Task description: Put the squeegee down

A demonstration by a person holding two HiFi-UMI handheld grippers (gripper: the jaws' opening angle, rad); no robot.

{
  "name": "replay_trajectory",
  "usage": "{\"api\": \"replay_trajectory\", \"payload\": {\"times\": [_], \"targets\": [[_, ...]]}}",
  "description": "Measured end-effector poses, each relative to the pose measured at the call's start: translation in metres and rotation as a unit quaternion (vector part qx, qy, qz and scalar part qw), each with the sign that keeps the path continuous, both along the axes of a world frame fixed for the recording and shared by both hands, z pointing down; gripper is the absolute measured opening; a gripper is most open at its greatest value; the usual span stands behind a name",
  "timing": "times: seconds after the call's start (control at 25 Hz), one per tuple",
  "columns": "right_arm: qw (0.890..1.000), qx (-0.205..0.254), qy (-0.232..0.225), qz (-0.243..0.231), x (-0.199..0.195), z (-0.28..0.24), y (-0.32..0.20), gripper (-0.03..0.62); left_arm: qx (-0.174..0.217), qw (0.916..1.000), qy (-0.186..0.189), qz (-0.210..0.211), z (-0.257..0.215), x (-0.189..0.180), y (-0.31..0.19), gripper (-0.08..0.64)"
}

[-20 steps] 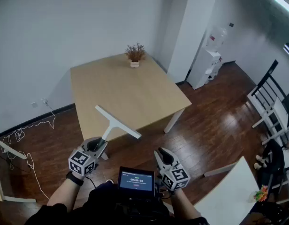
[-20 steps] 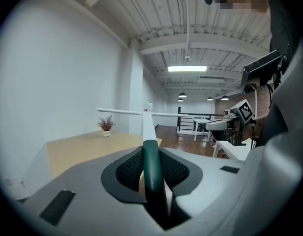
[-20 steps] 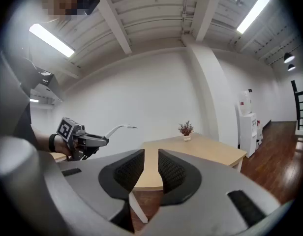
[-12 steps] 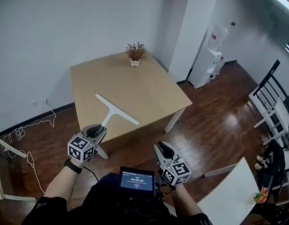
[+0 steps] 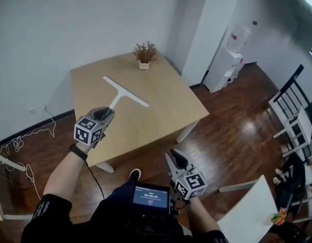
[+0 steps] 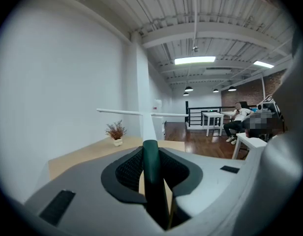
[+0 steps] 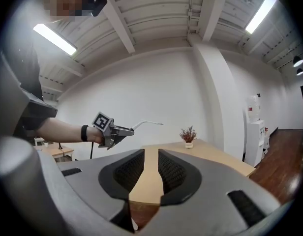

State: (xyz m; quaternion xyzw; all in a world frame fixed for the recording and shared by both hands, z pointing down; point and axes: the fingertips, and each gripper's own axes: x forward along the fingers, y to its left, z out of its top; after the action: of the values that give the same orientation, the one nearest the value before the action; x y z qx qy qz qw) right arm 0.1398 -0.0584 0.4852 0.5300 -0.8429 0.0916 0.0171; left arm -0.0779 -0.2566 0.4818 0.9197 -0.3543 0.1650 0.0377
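Squeegee (image 5: pixel 126 92), held above the table (image 5: pixel 161 110), now farther toward 12 o'clock than before, pinched by the left gripper (image 5: pixel 107 114), its dark green handle (image 6: pixel 151 176) visible only in the left gripper view; right gripper (image 5: pixel 175 159) at 5 o'clock, spread, empty.

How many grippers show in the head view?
2. The left gripper is at the near-left edge of the light wooden table, jaws shut on the white T-shaped squeegee. The right gripper is lower right, over the dark wood floor, jaws apart and empty. None seems hidden.
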Motion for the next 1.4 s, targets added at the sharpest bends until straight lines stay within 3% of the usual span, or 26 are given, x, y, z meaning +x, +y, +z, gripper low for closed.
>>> {"api": "replay_trajectory", "payload": {"times": [0.2,0.36,0.68,1.0,1.4], "targets": [[1.000,-0.019,0.000,0.010,0.010,0.014,-0.060,0.112,-0.013,0.9999,-0.006,-0.004,0.028,0.019,-0.099,0.094],[0.998,-0.053,-0.009,0.021,0.017,0.033,-0.115,0.112,-0.056,0.9983,-0.011,-0.005,0.079,0.043,-0.178,0.094],[0.994,-0.107,-0.027,0.026,0.011,0.078,-0.223,0.112,-0.136,0.9860,-0.095,-0.013,0.229,0.067,-0.312,0.094],[0.986,-0.157,-0.047,0.037,0.017,0.125,-0.254,0.112,-0.205,0.9735,-0.100,-0.012,0.332,0.100,-0.337,0.094],[0.983,-0.171,-0.053,0.045,0.018,0.139,-0.259,0.112,-0.232,0.9655,-0.119,-0.014,0.368,0.103,-0.338,0.094]]}}
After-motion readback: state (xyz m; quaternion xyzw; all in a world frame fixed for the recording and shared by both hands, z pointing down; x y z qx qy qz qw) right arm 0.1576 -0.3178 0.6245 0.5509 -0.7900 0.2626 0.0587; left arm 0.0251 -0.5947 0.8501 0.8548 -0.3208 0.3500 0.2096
